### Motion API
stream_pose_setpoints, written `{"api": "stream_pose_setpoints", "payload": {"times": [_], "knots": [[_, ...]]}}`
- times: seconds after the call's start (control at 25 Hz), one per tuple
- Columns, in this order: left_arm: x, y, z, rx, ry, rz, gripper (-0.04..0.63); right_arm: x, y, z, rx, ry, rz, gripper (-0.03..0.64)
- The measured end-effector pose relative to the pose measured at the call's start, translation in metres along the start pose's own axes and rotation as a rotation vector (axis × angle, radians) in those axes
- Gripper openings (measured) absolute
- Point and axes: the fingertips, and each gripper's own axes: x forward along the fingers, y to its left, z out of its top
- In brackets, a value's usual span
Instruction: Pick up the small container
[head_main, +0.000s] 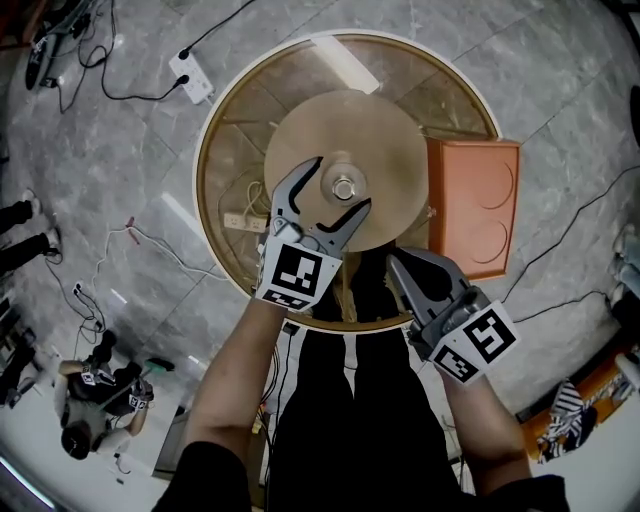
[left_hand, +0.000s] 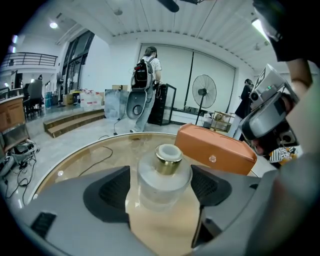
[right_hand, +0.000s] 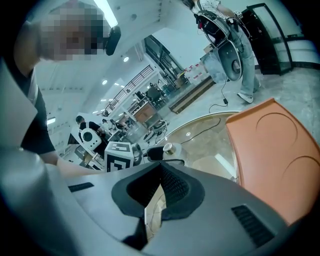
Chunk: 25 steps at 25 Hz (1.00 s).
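Left gripper bracketing the small container; no grip made yet.

Head view: the container is sitting at the centre of the round table, with the wide-open jaws standing at its 10 and 4 o'clock. An orange box is lying at 3 o'clock and the right gripper is hanging at 5 o'clock.
Left gripper view: the pads are flanking the frosted body with gaps on both sides, gripping nothing. Closing squarely below the gold collar looks safest, since the glass looks slick.
Right gripper view: the jaws are sitting together, empty. The jaw frame is hiding the container's base, and I cannot tell what it contains.
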Motion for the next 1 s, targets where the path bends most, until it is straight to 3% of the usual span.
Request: {"api": "stream_pose_setpoints", "payload": {"times": [0.4,0.68,0.8,1.0], "knots": [[0.027,0.001,-0.008,0.011,-0.010,0.067,0.371,-0.005,-0.020,-0.018,0.011,0.021,0.015,0.014],[0.035,0.000,-0.015,0.047,0.038,0.115,0.345,-0.019,-0.020,-0.025,0.014,0.017,0.016,0.014],[0.031,0.000,-0.014,0.029,0.046,0.112,0.342,-0.023,-0.012,-0.025,0.005,0.014,0.025,0.014],[0.012,-0.002,0.008,0.025,0.000,0.125,0.342,-0.030,0.001,-0.024,-0.030,0.008,0.028,0.014]]}}
